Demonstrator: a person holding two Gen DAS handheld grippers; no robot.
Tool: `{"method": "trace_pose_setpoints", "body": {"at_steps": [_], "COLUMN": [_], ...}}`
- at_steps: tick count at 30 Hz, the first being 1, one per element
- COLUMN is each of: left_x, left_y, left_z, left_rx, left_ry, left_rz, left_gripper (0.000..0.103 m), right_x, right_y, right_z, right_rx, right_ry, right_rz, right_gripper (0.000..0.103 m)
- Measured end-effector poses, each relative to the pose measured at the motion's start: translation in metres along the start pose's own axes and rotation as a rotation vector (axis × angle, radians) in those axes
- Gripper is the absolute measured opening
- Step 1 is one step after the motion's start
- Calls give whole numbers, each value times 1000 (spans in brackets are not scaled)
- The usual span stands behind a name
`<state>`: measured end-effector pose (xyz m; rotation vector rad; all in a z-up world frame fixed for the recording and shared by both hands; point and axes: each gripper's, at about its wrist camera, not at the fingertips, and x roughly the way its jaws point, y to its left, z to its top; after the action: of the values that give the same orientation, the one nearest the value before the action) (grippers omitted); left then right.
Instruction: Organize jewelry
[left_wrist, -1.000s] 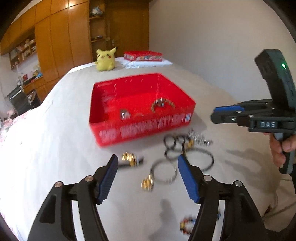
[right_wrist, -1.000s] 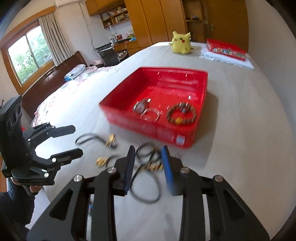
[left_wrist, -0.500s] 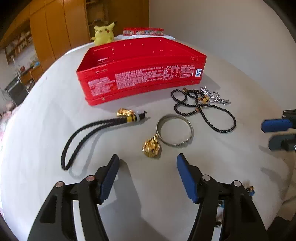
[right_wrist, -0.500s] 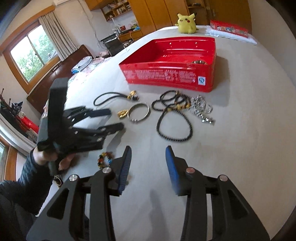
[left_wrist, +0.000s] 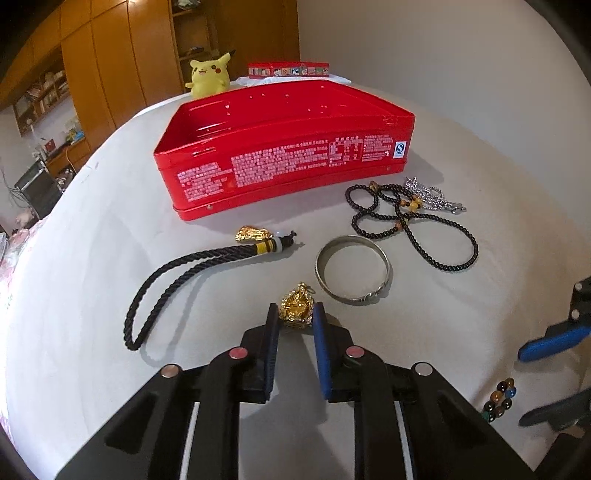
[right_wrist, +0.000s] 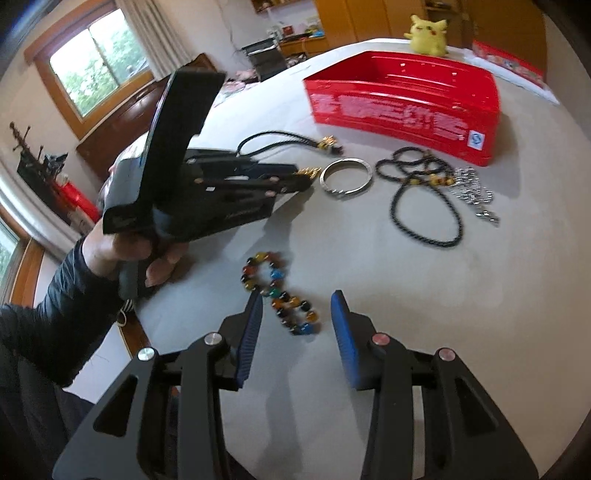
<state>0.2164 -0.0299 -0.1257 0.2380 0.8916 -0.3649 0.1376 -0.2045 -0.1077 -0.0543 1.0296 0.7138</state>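
A gold pendant (left_wrist: 296, 309) lies on the white bedsheet, and my left gripper (left_wrist: 295, 314) is closing on it, its blue pads pressing on both sides. In the right wrist view a coloured bead bracelet (right_wrist: 291, 302) lies between the fingers of my right gripper (right_wrist: 295, 299), which stands open just above the sheet without touching it. The red tin (left_wrist: 288, 162) stands open beyond the loose jewelry. In front of it lie a silver bangle (left_wrist: 320, 275), a black bead necklace (left_wrist: 417, 243), a silver chain (left_wrist: 432, 195) and a black cord with a gold charm (left_wrist: 192, 266).
A yellow plush toy (left_wrist: 208, 75) and a flat red box (left_wrist: 288, 69) sit at the far end of the bed. A person's hand and dark sleeve (right_wrist: 48, 317) hold the left gripper. Wooden wardrobes and a window stand beyond the bed edge.
The left gripper's jaws have closed from wide apart onto the gold pendant. The right gripper has swung left and down, over the coloured bead bracelet, and its jaws stand a little wider.
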Motion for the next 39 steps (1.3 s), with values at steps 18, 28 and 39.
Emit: {"method": "trace_pose_setpoints", "body": {"at_steps": [18, 28, 39], "left_x": [-5, -5, -10], "left_y": [6, 8, 9], "left_z": [-6, -6, -8], "left_rx": [-26, -39, -51], "left_ry": [-3, -7, -13], "left_rz": [-4, -14, -15], "left_gripper": [18, 18, 18], "right_x": [26, 9, -3], "right_y": [2, 4, 3], "right_z": [0, 4, 11], "right_rx": [-71, -43, -32], "right_ry": [6, -33, -68], "right_rz": [-61, -49, -51], "right_gripper": [6, 6, 6]}}
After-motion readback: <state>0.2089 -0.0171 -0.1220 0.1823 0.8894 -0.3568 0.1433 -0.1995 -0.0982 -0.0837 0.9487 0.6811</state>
